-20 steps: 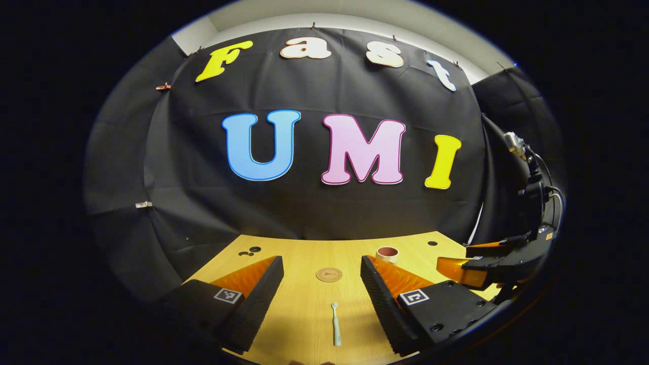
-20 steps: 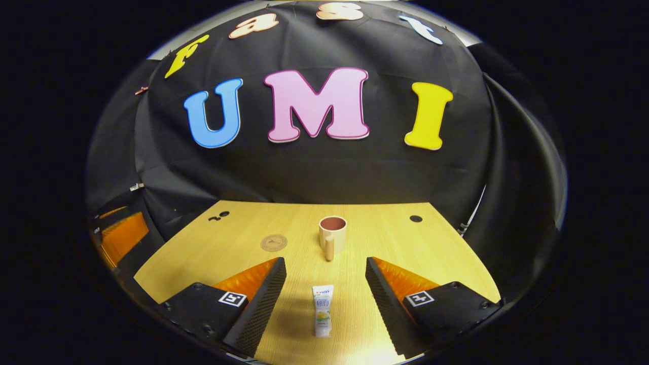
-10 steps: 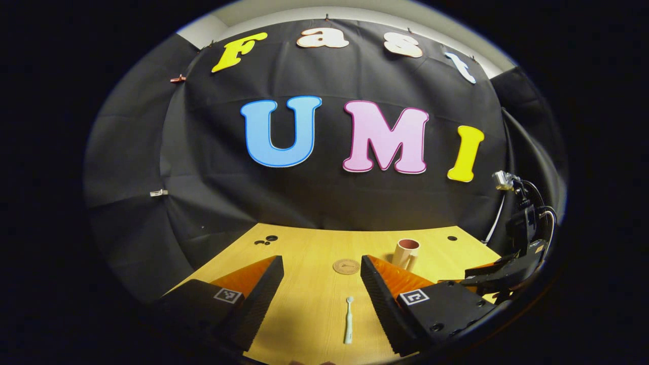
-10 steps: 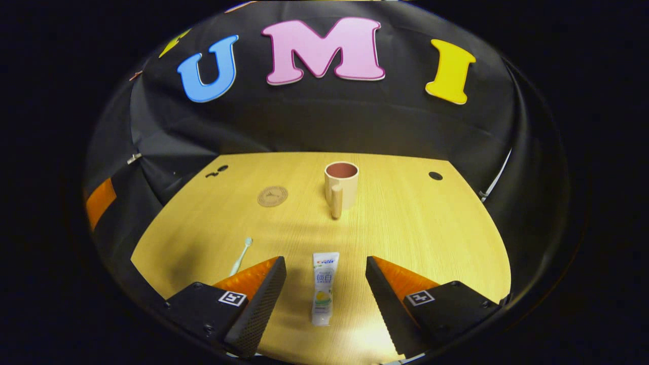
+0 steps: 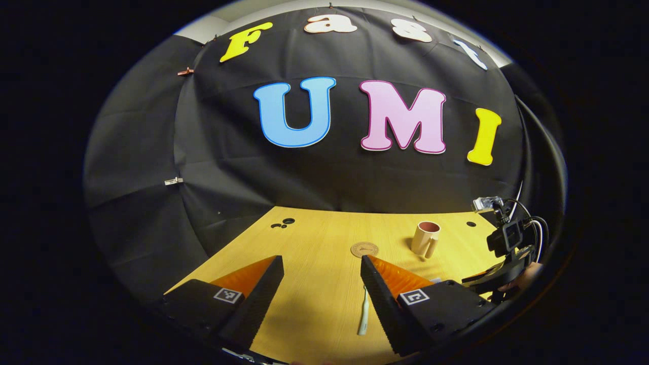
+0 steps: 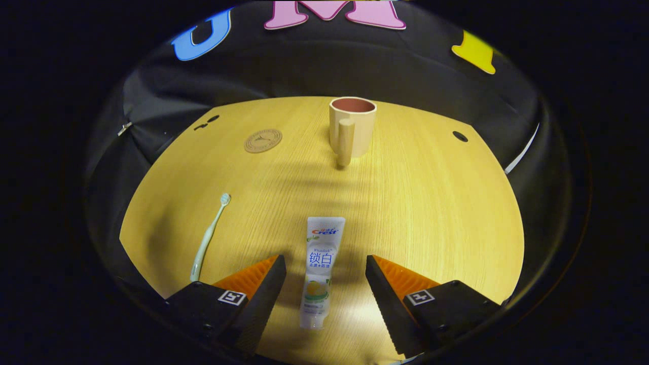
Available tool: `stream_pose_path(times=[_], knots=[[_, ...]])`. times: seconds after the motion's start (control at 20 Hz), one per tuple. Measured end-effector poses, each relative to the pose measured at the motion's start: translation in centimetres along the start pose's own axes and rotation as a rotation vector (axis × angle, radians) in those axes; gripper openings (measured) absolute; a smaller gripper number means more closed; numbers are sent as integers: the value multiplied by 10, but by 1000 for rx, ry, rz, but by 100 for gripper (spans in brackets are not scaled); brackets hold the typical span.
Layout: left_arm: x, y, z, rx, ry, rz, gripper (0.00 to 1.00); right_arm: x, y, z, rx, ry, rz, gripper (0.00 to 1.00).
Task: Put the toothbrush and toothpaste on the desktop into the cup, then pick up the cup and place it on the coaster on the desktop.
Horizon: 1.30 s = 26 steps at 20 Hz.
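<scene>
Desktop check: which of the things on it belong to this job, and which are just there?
For the job:
- toothbrush, lying flat
- toothpaste, flat between the right tongs, untouched
- cup, upright, nothing seen inside
- coaster, bare

Just there:
- dark holes in the desktop, such as the right one

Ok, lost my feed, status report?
Both grippers open: right gripper straddling toothpaste, left gripper near toothbrush. Cup empty, off coaster. Nothing in the way.
</scene>
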State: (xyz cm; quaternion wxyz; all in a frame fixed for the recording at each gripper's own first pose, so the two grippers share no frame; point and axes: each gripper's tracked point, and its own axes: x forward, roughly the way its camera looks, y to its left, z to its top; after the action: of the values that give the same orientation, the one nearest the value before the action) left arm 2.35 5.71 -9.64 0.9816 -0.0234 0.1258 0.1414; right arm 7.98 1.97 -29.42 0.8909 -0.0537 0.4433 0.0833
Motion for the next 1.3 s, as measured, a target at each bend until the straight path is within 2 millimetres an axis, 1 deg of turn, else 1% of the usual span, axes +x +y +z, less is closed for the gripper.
stream_pose_path(times=[0.2, 0.35, 0.4, 0.45, 0.65, 0.7, 0.85, 0.9, 0.95, 1.0, 1.05, 1.1, 1.15, 1.25, 1.3], knots=[[3, 0, -12, -17, 41, 15, 97, 21, -2, -12, 9, 92, -10, 98], [3, 0, -15, -33, 52, 21, 97, 26, -3, -24, 10, 150, -22, 98], [3, 1, -14, -37, 52, 25, 97, 27, -3, -31, 9, 182, -25, 98], [3, 1, -15, -40, 51, 27, 97, 28, -3, -26, 4, 162, -32, 98], [3, 6, -30, -52, 90, 35, 98, 30, 2, -26, 31, 190, -50, 96], [2, 7, -31, -58, 96, 36, 98, 29, 4, -27, 32, 202, -51, 87], [-2, 8, -38, -66, 115, 30, 97, 30, 9, -28, 8, 213, -40, 70], [-3, 6, -40, -65, 118, 23, 97, 30, 9, -28, 13, 209, -38, 57], [-4, 4, -41, -62, 123, 17, 97, 29, 10, -30, 17, 221, -42, 46], [-5, 3, -42, -58, 126, 12, 97, 31, 9, -30, 21, 231, -44, 40], [-6, 2, -42, -56, 127, 7, 97, 30, 10, -30, 21, 241, -41, 40], [-8, 1, -42, -54, 126, -1, 98, 31, 10, -30, 20, 249, -36, 43], [-8, 0, -42, -52, 126, -7, 97, 30, 10, -30, 13, 248, -28, 40], [-10, -2, -44, -46, 131, -16, 98, 30, 9, -30, 9, 221, -31, 40], [-10, -3, -46, -44, 136, -20, 97, 29, 9, -29, 19, 203, -39, 36]])
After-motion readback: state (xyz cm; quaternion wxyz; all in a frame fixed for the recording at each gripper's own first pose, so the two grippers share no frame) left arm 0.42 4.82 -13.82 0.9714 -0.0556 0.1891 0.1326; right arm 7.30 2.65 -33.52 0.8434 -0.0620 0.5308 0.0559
